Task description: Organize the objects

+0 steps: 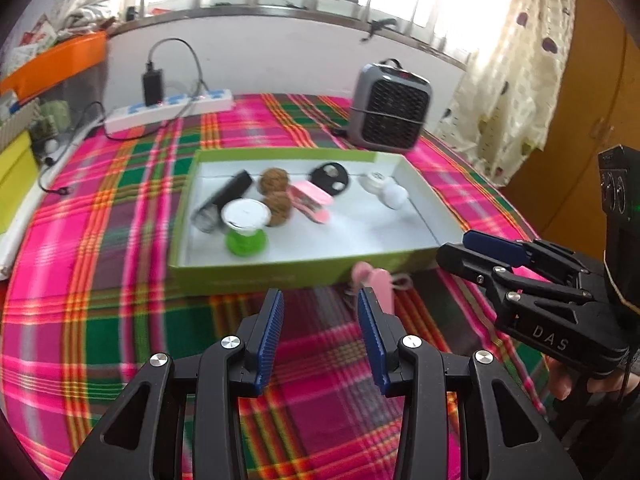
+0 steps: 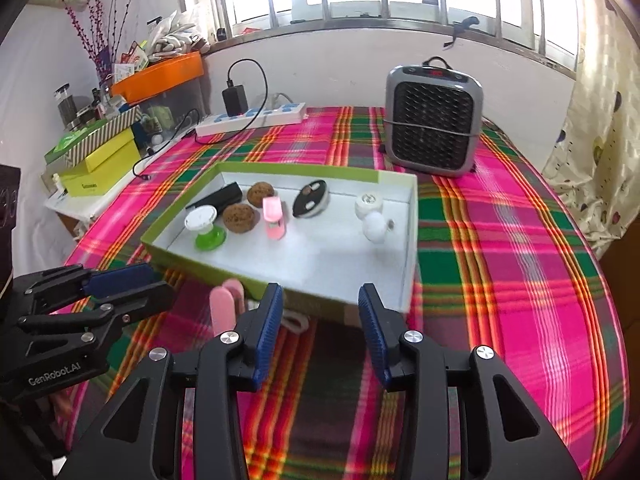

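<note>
A small pink object point(image 1: 378, 286) is seen on the plaid worktop point(image 1: 100, 320), just outside the near wall of the green tray point(image 1: 248, 272). It is judged light, stiff and slick; a grip across its narrow body is advised. Left gripper point(image 1: 320, 312) and right gripper point(image 2: 320, 308) are both held apart, empty.

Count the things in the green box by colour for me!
Black: 2, stick and oval
Brown: 2 balls
Pink: 1 clip
White: 2, cap and ball
Green and white: 1 spool
Total: 8
</note>
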